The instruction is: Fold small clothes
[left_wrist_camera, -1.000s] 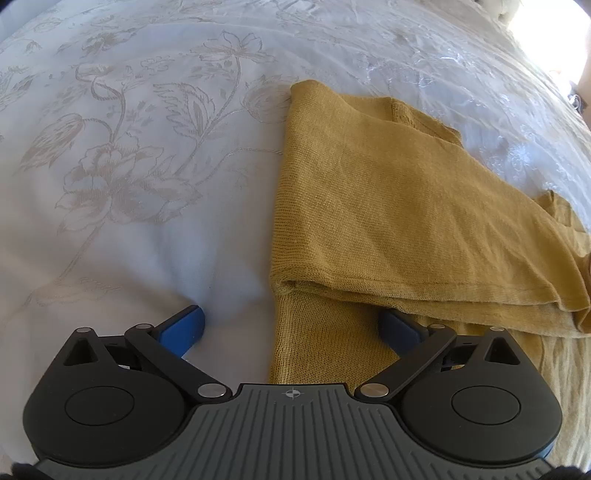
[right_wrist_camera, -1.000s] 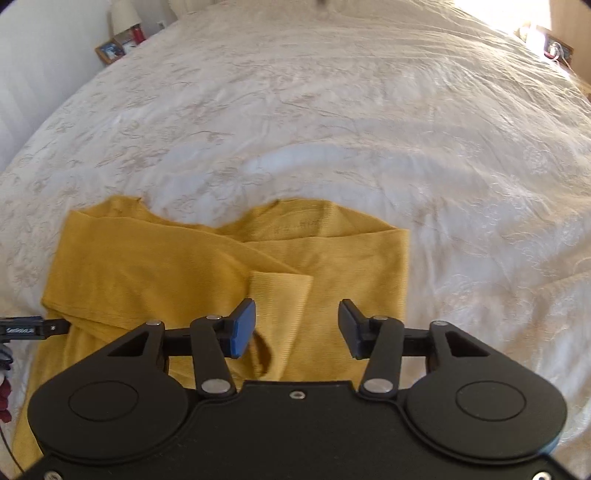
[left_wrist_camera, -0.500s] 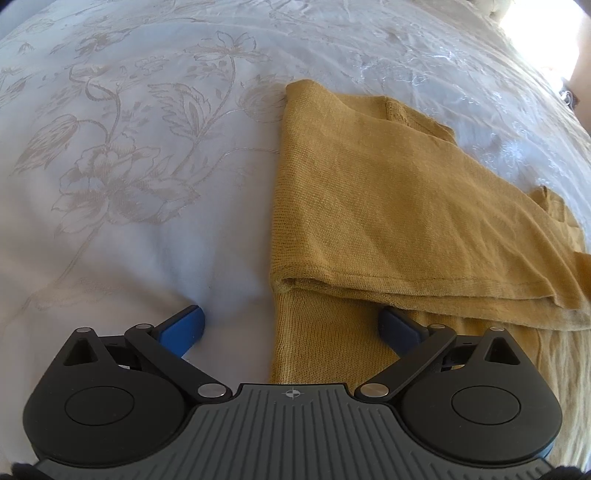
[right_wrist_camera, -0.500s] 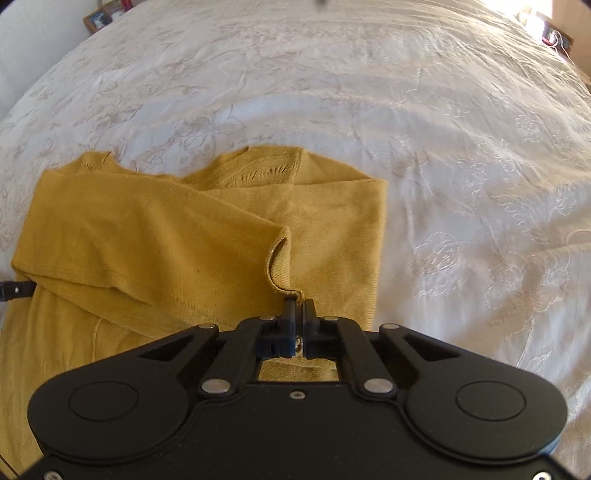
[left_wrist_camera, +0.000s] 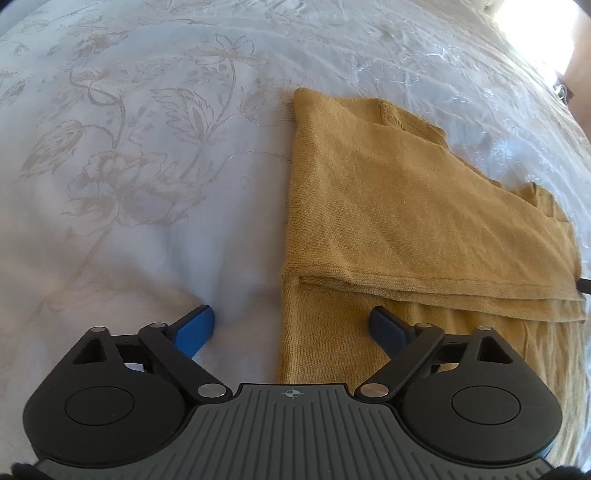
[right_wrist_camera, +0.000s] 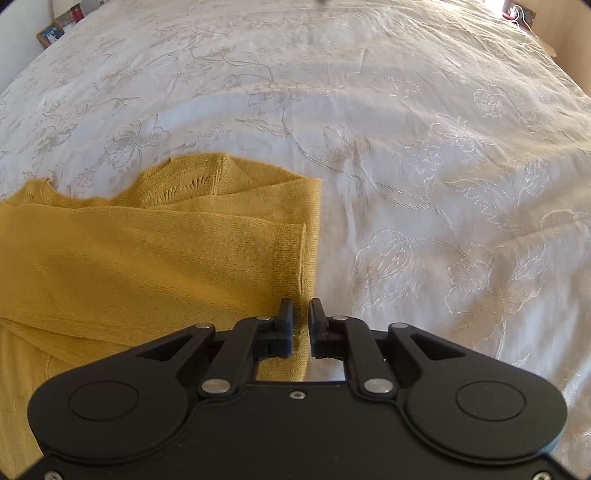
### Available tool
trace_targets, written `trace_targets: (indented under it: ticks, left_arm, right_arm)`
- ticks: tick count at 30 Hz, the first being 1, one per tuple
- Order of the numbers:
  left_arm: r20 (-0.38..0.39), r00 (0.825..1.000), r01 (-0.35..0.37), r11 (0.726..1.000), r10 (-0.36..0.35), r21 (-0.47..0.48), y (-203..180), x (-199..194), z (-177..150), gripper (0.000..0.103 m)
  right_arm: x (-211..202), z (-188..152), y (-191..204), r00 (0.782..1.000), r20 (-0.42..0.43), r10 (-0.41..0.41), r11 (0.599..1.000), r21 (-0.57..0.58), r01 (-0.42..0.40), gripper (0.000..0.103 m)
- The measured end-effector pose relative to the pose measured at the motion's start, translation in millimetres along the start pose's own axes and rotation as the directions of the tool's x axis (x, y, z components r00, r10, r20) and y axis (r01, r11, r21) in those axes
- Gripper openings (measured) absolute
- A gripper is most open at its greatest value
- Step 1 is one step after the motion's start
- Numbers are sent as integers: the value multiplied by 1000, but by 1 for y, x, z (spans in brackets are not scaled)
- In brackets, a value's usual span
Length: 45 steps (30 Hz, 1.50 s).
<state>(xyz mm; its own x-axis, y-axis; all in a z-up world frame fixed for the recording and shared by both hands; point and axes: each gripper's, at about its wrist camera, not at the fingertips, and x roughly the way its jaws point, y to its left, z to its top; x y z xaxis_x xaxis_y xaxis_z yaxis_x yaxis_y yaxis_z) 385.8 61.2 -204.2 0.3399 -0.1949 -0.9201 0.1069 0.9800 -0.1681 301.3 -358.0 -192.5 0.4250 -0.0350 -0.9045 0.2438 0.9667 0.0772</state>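
Note:
A mustard-yellow knit sweater (left_wrist_camera: 406, 206) lies flat on the white bedspread, with one sleeve folded across its body. My left gripper (left_wrist_camera: 291, 325) is open and low over the sweater's left edge, one finger on the bedspread and one on the knit. In the right wrist view the sweater (right_wrist_camera: 147, 258) fills the left half. My right gripper (right_wrist_camera: 301, 321) is nearly shut on the sleeve cuff (right_wrist_camera: 291, 254) at the sweater's right edge; a narrow gap with cloth in it shows between the jaws.
The white bedspread (right_wrist_camera: 424, 155) with an embroidered flower pattern spreads all around the sweater. Picture frames and small objects (right_wrist_camera: 55, 27) stand beyond the bed's far left corner. A bright window area (left_wrist_camera: 535, 33) lies at the far right.
My right gripper closed on the sleeve cuff and carried it to the right, across to the sweater's right edge. My left gripper stayed open in place.

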Motion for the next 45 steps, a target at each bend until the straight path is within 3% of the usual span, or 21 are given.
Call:
trace_targets:
  ticks: [2, 5, 9, 14, 19, 21, 24, 29, 31, 34, 39, 42, 45]
  left_arm:
    - [34, 999, -6, 1000, 6, -10, 1, -17, -2, 90]
    - [111, 994, -22, 999, 18, 34, -6, -44, -2, 90]
    - [185, 983, -26, 997, 12, 73, -20, -52, 17, 91]
    - [190, 982, -7, 996, -10, 89, -36, -25, 52, 91]
    - [201, 978, -74, 994, 58, 76, -37, 5, 82, 91]
    - [191, 975, -124, 991, 113, 46, -27, 17, 92, 91]
    - [125, 960, -255, 966, 250, 26, -2, 40, 106, 92]
    - [114, 941, -325, 944, 318, 53, 22, 38, 111, 92]
    - [143, 945, -302, 953, 295, 33, 23, 22, 107, 91]
    - [197, 959, -211, 977, 203, 21, 12, -2, 95, 92]
    - [182, 983, -19, 999, 12, 35, -22, -10, 71, 92]
    - [168, 986, -24, 995, 8, 95, -42, 2, 56, 92]
    - [96, 993, -81, 986, 68, 144, -46, 26, 47, 92]
  right_arm:
    - [-7, -4, -5, 1000, 22, -1, 1000, 8, 1, 61]
    - [-17, -7, -7, 999, 50, 6, 1000, -6, -6, 66]
    - [-23, -6, 1, 995, 82, 49, 999, -17, -48, 83]
    - [-20, 2, 25, 991, 98, 94, 995, -47, -90, 87]
    - [-15, 9, 45, 986, 96, 135, 988, -86, -127, 88]
    - [-10, 10, 48, 986, 86, 141, 987, -96, -132, 89]
    - [-4, 9, 48, 989, 70, 132, 987, -103, -124, 89]
    - [-5, 6, 42, 991, 74, 110, 989, -105, -102, 89]
    - [-8, 5, 42, 990, 82, 112, 988, -113, -103, 93]
    - [-8, 4, 47, 988, 88, 128, 985, -129, -116, 101]
    - [8, 4, 57, 990, 56, 128, 981, -153, -119, 102]
    - [23, 3, 54, 996, 25, 91, 983, -162, -86, 102]
    - [36, 3, 33, 999, -7, 51, 995, -90, -51, 102]
